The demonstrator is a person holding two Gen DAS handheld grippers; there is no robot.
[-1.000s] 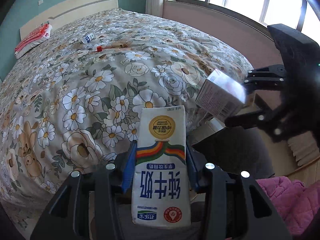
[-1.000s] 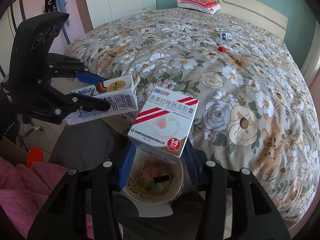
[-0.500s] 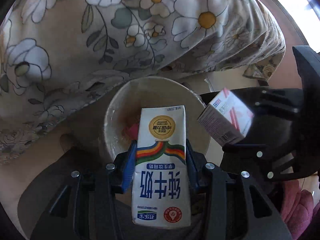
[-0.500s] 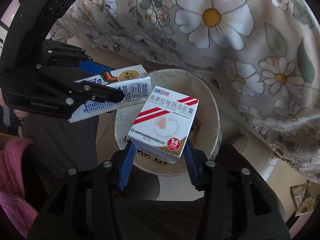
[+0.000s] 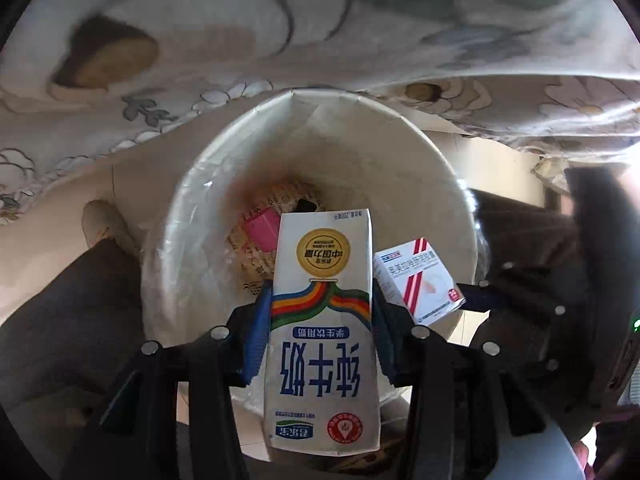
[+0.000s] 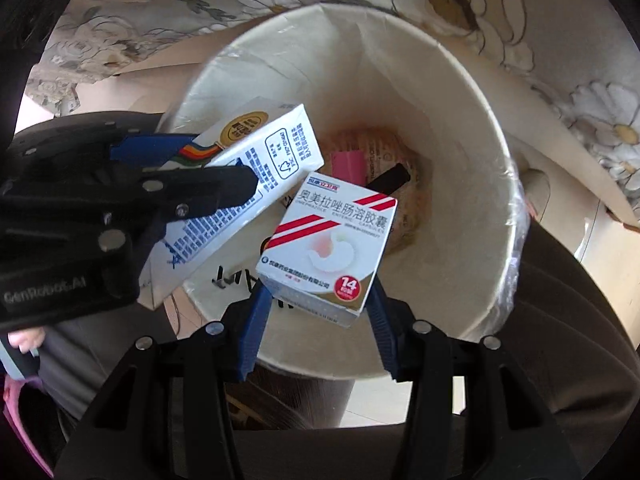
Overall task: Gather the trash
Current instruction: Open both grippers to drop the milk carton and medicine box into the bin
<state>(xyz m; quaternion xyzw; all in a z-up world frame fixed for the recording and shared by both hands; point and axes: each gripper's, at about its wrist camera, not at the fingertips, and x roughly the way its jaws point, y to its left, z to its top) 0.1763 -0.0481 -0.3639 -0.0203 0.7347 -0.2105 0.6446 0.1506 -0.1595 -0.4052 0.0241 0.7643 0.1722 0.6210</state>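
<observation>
Now we hold both pieces over the round white lined trash bin: our left gripper clamps the tall white milk carton, our right gripper the small red-striped white medicine box. Next, we judge, both jaws must part to drop them in.

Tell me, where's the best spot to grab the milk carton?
Grab the milk carton around its middle, squeezing its two narrow sides from behind its bottom end. It is tall with flat sides, so pads sit flush, as the left gripper holds it now.

Left tool and right tool pointed steeply down; both clamped.
</observation>
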